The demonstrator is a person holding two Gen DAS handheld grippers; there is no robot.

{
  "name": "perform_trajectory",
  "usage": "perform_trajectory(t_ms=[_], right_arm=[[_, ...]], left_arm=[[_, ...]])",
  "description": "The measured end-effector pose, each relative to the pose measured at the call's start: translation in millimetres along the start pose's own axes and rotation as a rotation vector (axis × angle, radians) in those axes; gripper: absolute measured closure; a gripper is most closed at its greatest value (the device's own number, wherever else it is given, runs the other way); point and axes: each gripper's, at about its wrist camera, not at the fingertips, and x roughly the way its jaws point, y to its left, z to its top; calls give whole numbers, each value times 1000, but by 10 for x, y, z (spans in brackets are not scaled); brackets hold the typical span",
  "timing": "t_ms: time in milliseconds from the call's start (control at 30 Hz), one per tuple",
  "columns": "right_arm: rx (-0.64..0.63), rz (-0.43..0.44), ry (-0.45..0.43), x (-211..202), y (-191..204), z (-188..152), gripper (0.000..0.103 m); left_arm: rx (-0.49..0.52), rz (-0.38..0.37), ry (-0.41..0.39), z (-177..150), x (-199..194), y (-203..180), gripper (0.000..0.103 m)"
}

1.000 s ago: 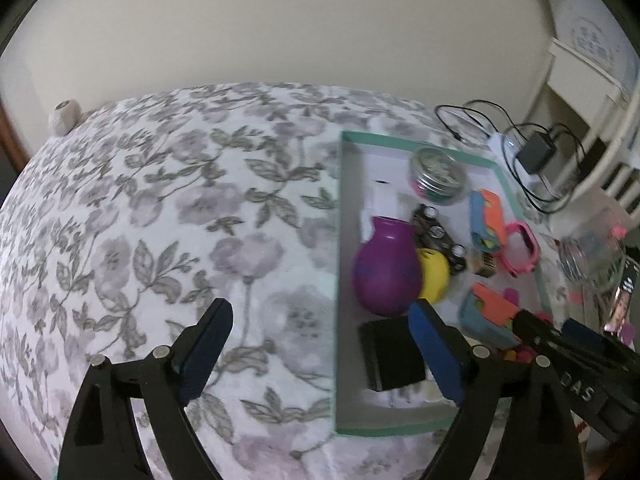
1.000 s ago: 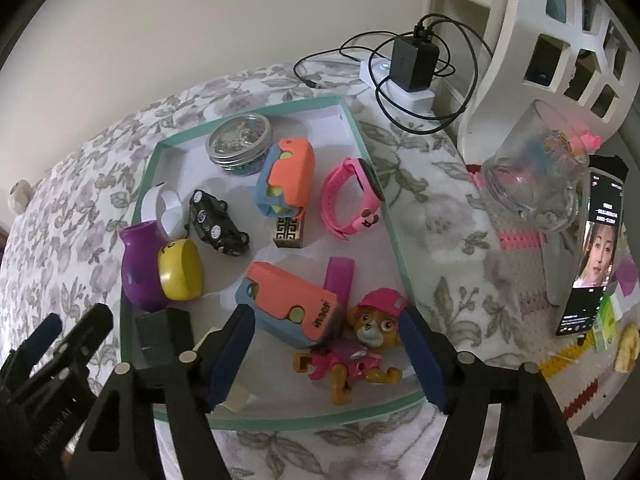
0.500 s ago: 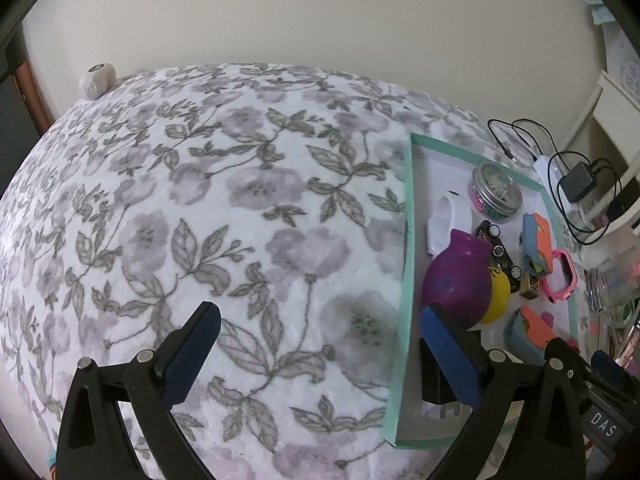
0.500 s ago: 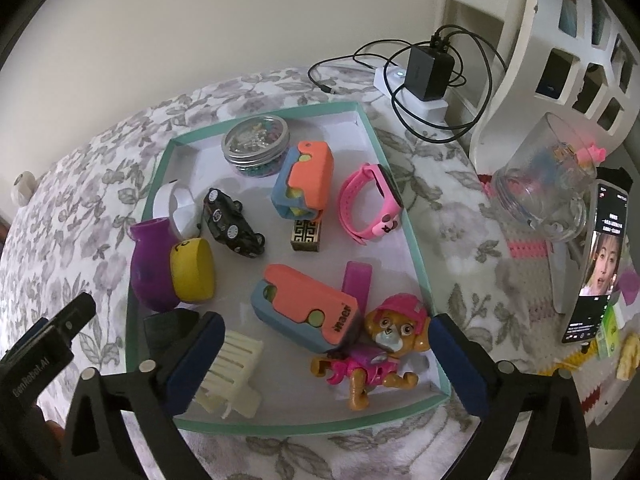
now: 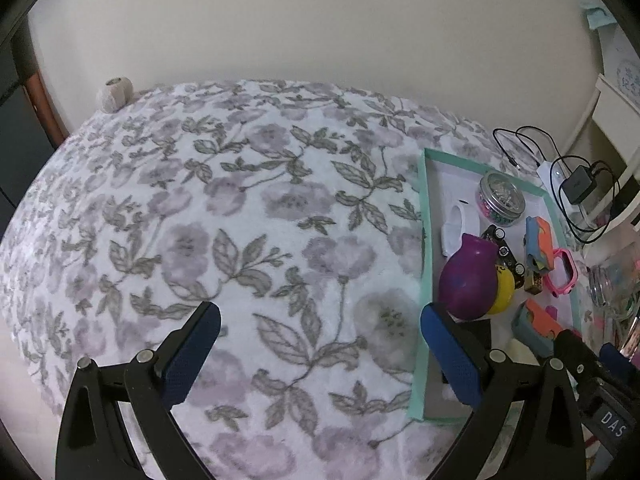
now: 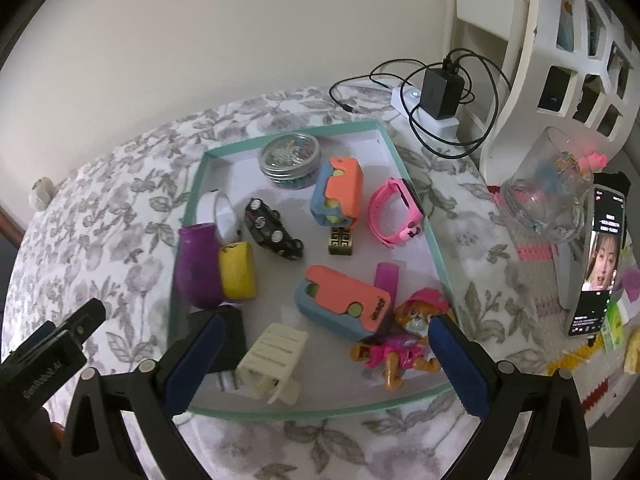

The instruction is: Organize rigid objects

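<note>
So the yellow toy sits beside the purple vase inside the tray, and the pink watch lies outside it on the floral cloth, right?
Not quite. The yellow toy does sit beside the purple vase inside the tray, but the pink watch also lies inside the tray, near its right wall, not out on the floral cloth. The right wrist view shows this.

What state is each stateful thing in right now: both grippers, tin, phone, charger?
Left gripper: open, empty, jaws just widened.
Right gripper: open, empty, jaws just widened.
Round tin: lid on, upright in tray.
Phone: screen lit, propped upright.
Charger: plugged into power strip, light on.
</note>
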Motion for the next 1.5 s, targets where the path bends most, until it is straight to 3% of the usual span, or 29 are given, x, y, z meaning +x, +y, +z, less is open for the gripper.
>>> perform_trajectory(t_ms=[367, 767, 1500], right_arm=[[14, 56, -38, -334, 151, -141, 0], [-44, 64, -67, -601, 345, -307, 0], [-56, 50, -68, -755, 419, -563, 0]], left_arm=[[-17, 29, -27, -106, -392, 264, 3], [39, 18, -66, -328, -739, 333, 3], [66, 79, -58, -531, -840, 585, 3]])
